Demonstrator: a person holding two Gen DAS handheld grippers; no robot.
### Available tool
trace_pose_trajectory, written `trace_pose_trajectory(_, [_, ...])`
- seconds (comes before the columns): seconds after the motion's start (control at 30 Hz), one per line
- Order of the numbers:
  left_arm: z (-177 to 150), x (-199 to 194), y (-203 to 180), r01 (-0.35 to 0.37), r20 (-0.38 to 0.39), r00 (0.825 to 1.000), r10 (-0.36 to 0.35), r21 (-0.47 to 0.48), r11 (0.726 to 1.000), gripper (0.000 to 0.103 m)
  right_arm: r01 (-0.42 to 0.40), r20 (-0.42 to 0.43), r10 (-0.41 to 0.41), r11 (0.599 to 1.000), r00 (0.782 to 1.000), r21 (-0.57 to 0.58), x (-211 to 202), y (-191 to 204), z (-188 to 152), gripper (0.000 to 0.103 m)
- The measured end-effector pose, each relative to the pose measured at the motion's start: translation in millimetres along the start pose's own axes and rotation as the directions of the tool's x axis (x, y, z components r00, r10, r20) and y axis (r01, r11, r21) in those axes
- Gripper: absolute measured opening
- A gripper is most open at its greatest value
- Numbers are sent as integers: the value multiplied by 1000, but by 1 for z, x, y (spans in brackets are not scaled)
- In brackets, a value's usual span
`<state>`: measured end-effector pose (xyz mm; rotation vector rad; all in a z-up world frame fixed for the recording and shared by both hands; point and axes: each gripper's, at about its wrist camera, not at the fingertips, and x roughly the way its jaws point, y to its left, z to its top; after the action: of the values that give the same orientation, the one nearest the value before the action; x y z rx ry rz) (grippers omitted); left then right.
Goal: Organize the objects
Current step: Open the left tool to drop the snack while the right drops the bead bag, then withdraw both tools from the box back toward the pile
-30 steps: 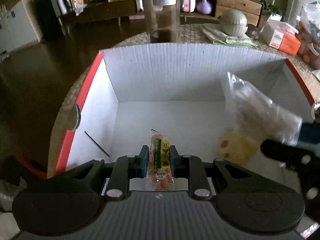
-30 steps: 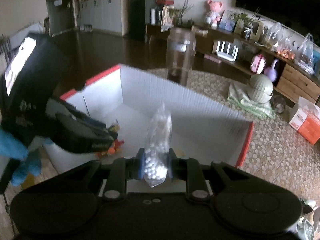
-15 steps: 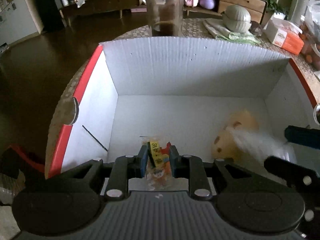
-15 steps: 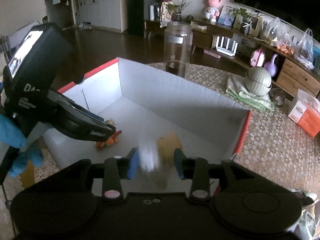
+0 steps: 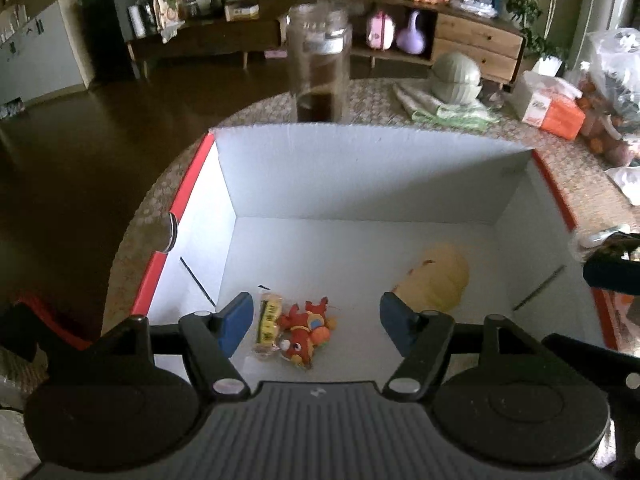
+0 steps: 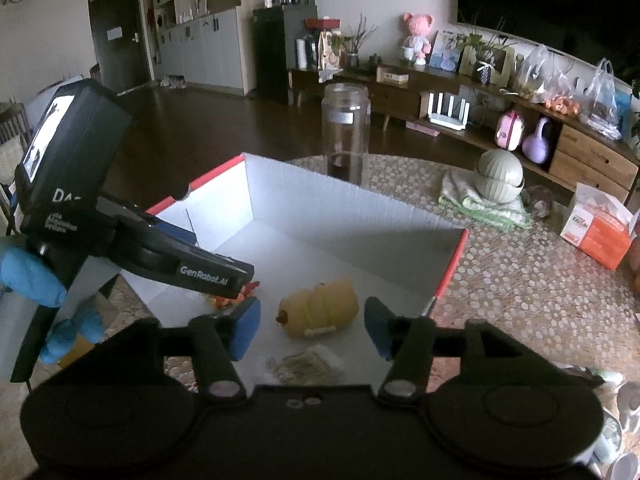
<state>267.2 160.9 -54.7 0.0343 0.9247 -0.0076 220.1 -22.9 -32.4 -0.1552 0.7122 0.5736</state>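
A white cardboard box with red edges (image 5: 360, 172) (image 6: 344, 208) sits on the round table. Inside lie a packet with an orange toy and a yellow label (image 5: 294, 330), a yellow plush (image 5: 438, 276) (image 6: 320, 306), and a clear bag of small white beads (image 6: 308, 364). My left gripper (image 5: 316, 320) is open and empty, just above the toy packet. My right gripper (image 6: 312, 324) is open and empty, above the bead bag and the plush. The left gripper also shows in the right wrist view (image 6: 216, 276), held by a blue-gloved hand.
A tall glass jar (image 5: 320, 68) (image 6: 346, 132) stands behind the box. A green lidded bowl on a cloth (image 5: 456, 76) (image 6: 498, 178) and an orange tissue box (image 5: 552, 108) (image 6: 596, 228) sit at the back right. Bags lie at the far right.
Both grippers have opened. The toy packet has dropped from the left gripper and the bead bag from the right gripper; both now lie on the box floor.
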Motion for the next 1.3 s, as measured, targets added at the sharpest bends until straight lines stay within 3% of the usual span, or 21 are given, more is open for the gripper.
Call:
trace_pose_trajectory(0.5, [-21, -77, -34, 60, 125, 990, -59, -7, 998, 69, -15, 60, 12, 998, 998, 55, -76, -15, -18, 66])
trace_pose_trajectory(0.8, [-44, -106, -63, 100, 158, 982, -99, -1, 995, 74, -11, 73, 5, 996, 997, 83, -110, -28, -39, 79])
trace_pose_trajectory(0.87, [-48, -111, -70, 105, 169, 980, -105, 5, 994, 79, -15, 81, 7, 995, 997, 96, -118, -33, -45, 82])
trace_pose_trajectory(1.03, [-62, -126, -91, 108, 199, 974, -111, 26, 994, 82, -18, 107, 5, 992, 994, 122, -141, -46, -65, 95])
trace_pose_trajectory(1.2, [-76, -136, -117, 126, 217, 966, -139, 76, 989, 86, 24, 138, -47, 986, 989, 165, -165, -66, -90, 103])
trace_pose_trajectory(1.3, [-83, -140, -134, 154, 227, 958, -173, 102, 983, 94, 73, 147, -99, 982, 984, 174, -178, -76, -106, 103])
